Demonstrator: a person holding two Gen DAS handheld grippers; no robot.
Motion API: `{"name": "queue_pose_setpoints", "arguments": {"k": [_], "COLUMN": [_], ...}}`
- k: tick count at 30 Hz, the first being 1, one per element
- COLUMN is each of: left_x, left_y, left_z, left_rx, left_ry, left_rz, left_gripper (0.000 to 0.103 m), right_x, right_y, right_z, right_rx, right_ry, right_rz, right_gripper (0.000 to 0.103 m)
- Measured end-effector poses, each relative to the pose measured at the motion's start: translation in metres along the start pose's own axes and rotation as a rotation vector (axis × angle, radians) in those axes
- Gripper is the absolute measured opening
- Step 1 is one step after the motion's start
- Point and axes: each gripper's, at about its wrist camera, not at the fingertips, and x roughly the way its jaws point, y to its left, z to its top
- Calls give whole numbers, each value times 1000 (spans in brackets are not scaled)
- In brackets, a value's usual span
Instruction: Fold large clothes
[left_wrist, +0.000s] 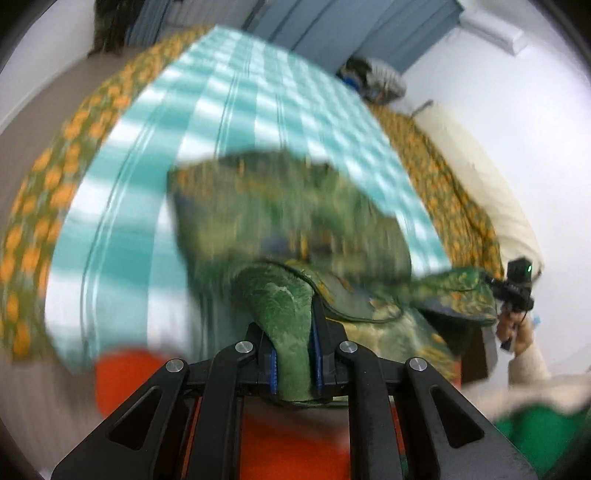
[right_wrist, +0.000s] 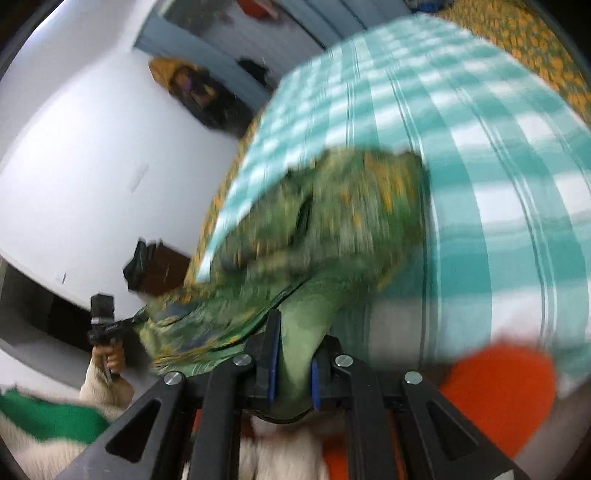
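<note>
My left hand-held gripper (left_wrist: 293, 354) is clamped on a bunched edge of the green patterned garment (left_wrist: 295, 221); my right hand-held gripper (right_wrist: 291, 365) pinches another edge. I hold both raised, level with each other. The blurred cloth hangs between them above the teal checked sheet (left_wrist: 240, 110) on the bed (left_wrist: 44, 177).

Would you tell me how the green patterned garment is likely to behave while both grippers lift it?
The green patterned garment probably stays floppy: it sags between the left gripper and right gripper. It looks thin and likely light, bunching narrowly where clamped.
</note>
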Motion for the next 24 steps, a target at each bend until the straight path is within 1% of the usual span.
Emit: {"name": "queue_pose_setpoints", "arguments": {"k": [3,4,5,7,9,10,11,12,14,16,17,18,19,20,22,23,24], "left_x": [39,55,75,103,130,140,150,154,154,142,132,125,114,108,103,107,114], "left_y": [8,14,16,17,18,19,22,25,32,34,38,41,46,50,55,55,55], "left_z": [49,65,80,93,99,98,98,97,92,89,88,88,87,85,82,79,77], "left_rx": [-19,-23,-13,12,31,29,17,3,-38,-55,-63,-73,-88,-91,-69,-35,-9], "left_ry": [-56,-65,-73,-79,-57,-49,-41,-35,-45,-94,-124,-143,-171,-183,-170,-128,-81], "left_rz": [17,31,56,112,153,175,181,172,146,137,114,101,91,86,79,80,84], "left_gripper": [12,12,13,15,18,22,31,38,70,76,80,82,84,87,91,91,91], "right_x": [42,54,71,103,136,145,156,165,173,171,167,162,157,151,137,131,125], "right_y": [-16,-17,-28,-45,-65,-74,-81,-89,-101,-108,-111,-113,-112,-113,-111,-109,-103], "right_z": [52,63,78,96,108,107,106,103,95,91,89,90,89,91,94,95,98], "right_rx": [16,24,38,79,133,159,190,227,303,364,396,419,435,449,447,424,365], "right_ry": [-77,-89,-101,-117,-117,-119,-120,-125,-141,-158,-169,-178,-186,-196,-224,-232,-227], "right_rz": [-27,-38,-55,-86,-112,-120,-125,-127,-113,-70,-46,-20,2,21,36,27,-14], "right_gripper": [13,13,13,13,14,15,16,17,28,50,56,68,75,75,78,78,78]}}
